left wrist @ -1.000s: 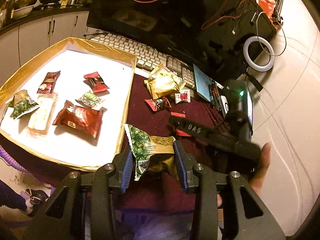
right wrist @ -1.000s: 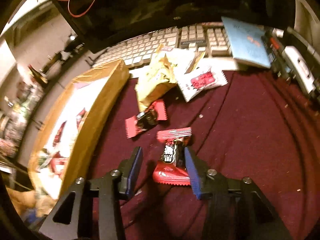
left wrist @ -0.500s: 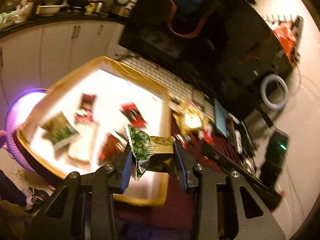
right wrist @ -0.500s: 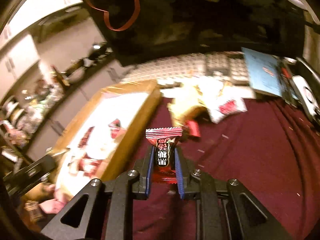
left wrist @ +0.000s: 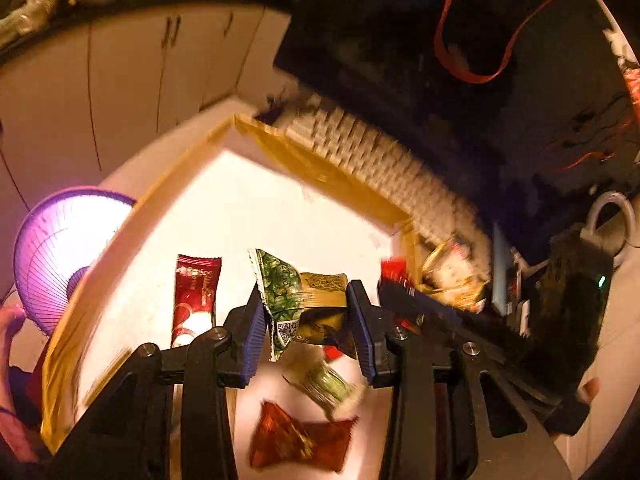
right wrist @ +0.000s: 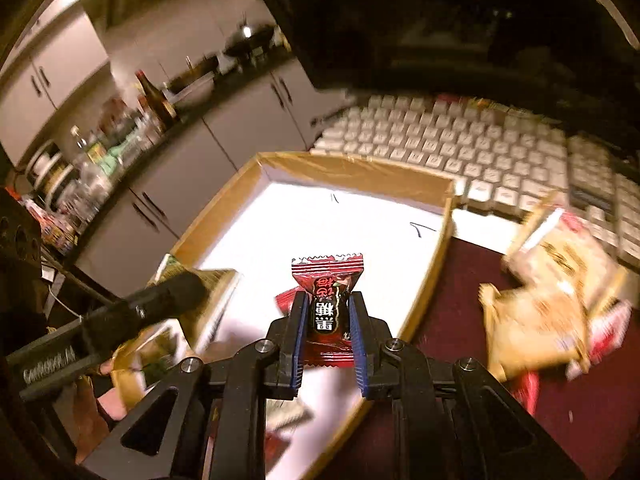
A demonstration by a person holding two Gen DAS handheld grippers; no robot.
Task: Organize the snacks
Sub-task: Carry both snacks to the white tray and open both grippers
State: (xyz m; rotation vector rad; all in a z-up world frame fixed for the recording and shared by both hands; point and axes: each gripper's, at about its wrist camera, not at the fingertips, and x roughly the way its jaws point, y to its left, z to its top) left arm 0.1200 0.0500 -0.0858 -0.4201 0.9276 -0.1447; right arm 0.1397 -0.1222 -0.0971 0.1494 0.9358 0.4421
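Note:
My left gripper (left wrist: 306,316) is shut on a green and gold snack packet (left wrist: 298,292) and holds it above the gold-rimmed white tray (left wrist: 288,208). My right gripper (right wrist: 328,328) is shut on a red and black wrapped candy (right wrist: 327,308), held above the same tray (right wrist: 352,168) near its right rim. In the left wrist view, a red stick packet (left wrist: 196,296), a small green packet (left wrist: 324,386) and a red packet (left wrist: 300,438) lie in the tray. The left gripper with its packet shows at the left of the right wrist view (right wrist: 160,300).
A white keyboard (right wrist: 460,148) and a dark monitor (left wrist: 460,60) stand behind the tray. A yellow snack bag (right wrist: 548,300) and red-white packets lie on the maroon cloth (right wrist: 580,420) to the right. A purple basket (left wrist: 60,248) sits left of the tray.
Both grippers have moved left with their snacks, from over the maroon cloth to over the tray. The right gripper picked the candy up off the cloth a second ago.

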